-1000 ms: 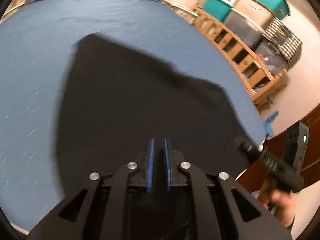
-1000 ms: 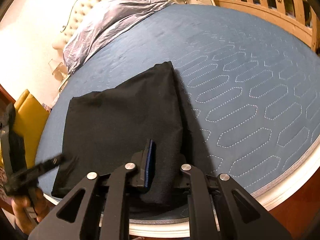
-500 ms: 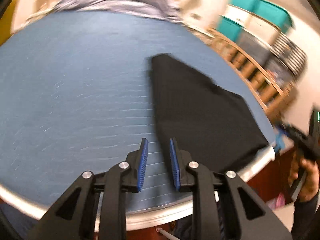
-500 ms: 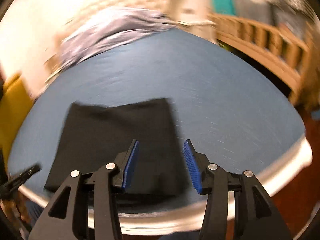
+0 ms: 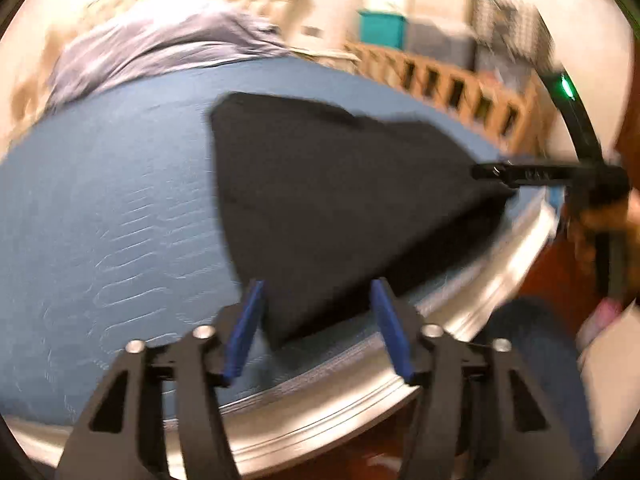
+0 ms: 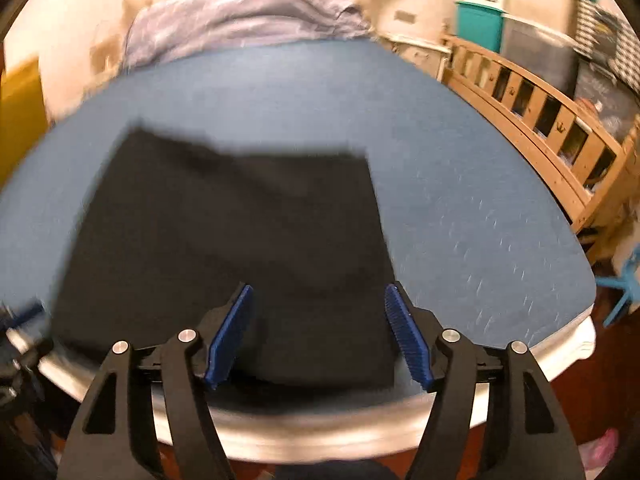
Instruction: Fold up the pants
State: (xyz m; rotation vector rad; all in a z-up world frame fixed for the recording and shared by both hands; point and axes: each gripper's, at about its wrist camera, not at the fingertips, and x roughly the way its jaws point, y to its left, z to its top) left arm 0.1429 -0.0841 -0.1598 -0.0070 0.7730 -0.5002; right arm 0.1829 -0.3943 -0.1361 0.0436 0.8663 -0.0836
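Observation:
The black pants [image 5: 336, 196] lie folded into a flat rectangle on the blue quilted mattress [image 5: 112, 208], near its front edge. In the right wrist view the pants [image 6: 224, 232] fill the space ahead. My left gripper [image 5: 318, 328] is open and empty, held above the near left corner of the pants. My right gripper [image 6: 318, 334] is open and empty, above the near edge of the pants. The right gripper also shows in the left wrist view [image 5: 520, 174] at the pants' far right corner. Both views are blurred.
A lilac blanket [image 6: 244, 12] is bunched by the tufted headboard. A wooden cot rail [image 6: 552, 120] runs along the right of the bed, with teal and grey storage bins [image 6: 516, 28] behind. The mattress's white front edge [image 6: 320, 432] is just below my grippers.
Both grippers have let go of the pants, opened wide and pulled back toward the front edge of the bed. The pants now lie flat and folded.

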